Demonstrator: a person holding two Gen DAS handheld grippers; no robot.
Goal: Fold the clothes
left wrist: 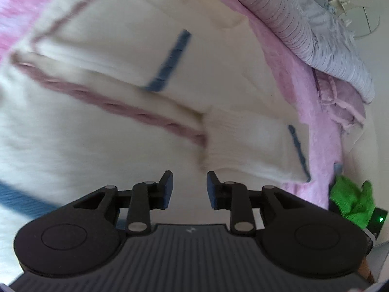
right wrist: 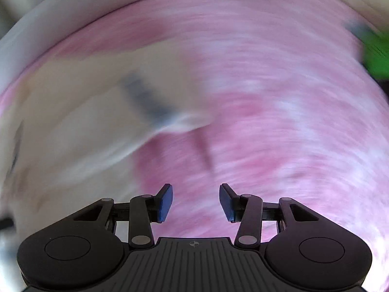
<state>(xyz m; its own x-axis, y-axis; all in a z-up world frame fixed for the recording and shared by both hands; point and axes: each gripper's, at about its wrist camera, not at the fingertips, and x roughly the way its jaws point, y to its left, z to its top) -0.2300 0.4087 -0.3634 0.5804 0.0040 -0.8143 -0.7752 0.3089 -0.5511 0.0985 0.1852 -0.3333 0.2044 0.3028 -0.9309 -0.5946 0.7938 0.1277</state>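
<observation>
Left claw (left wrist: 189, 189), right claw (right wrist: 196, 203) agape

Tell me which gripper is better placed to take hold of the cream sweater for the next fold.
Left, probably. The left gripper hangs directly over the cream sweater, jaws apart and empty, its folded sleeve just ahead. The right gripper is over bare pink blanket, the sweater off to its side.

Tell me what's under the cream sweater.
The cream sweater lies on a pink blanket, which shows around its edges. Whatever is beneath the sweater's middle is covered.
</observation>
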